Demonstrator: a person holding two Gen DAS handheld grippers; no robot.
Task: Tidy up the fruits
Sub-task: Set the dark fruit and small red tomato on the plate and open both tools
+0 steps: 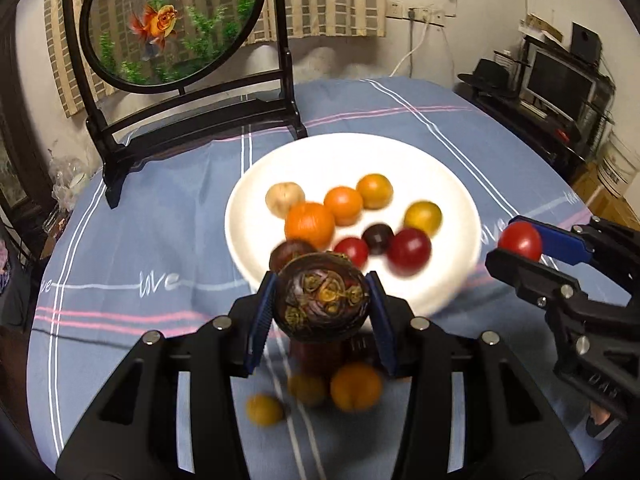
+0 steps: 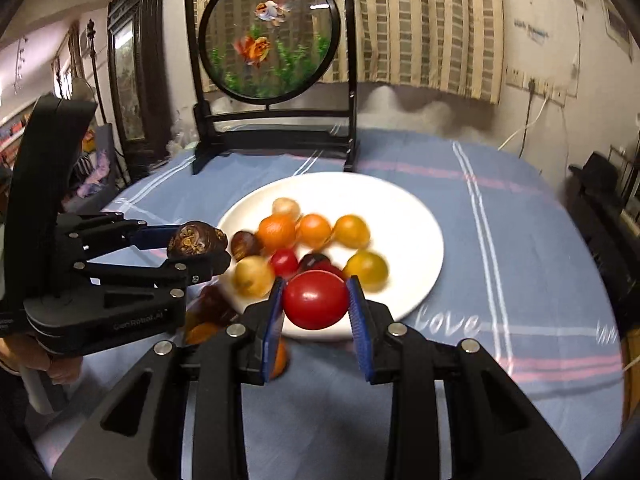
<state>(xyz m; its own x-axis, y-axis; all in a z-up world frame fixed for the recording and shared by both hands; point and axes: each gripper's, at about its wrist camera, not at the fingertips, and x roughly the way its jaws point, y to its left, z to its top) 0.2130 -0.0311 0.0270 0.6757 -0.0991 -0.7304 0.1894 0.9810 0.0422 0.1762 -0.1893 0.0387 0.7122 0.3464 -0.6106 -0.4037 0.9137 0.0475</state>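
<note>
A dark, patterned fruit (image 1: 322, 300) is sitting clamped between the blue pads of the left gripper (image 1: 320, 308), jaws partly closed around it, held in the air just in front of the near rim of the plate (image 1: 360, 152). A red tomato (image 2: 316, 300) is being pinched in the right gripper (image 2: 316, 304), its jaws narrowed tight on it, also raised over the plate's near edge. In the left wrist view that tomato (image 1: 520, 241) is showing at the right, beside the plate.

The white plate is lying on a blue striped tablecloth (image 1: 160, 208) and is carrying a cluster of small fruits: orange ones (image 1: 310, 224), a pale one (image 1: 285, 198), yellow-green ones (image 1: 423, 218), red ones (image 1: 409, 249) and a dark one (image 1: 377, 238). More fruits are lying on the cloth below the left gripper, among them an orange one (image 1: 355, 386) and two yellow ones (image 1: 264, 410), all blurred.

Behind the plate a round goldfish screen (image 1: 172, 24) in a black frame is standing upright on the table. A hand (image 2: 60, 368) is gripping the left gripper's handle.
</note>
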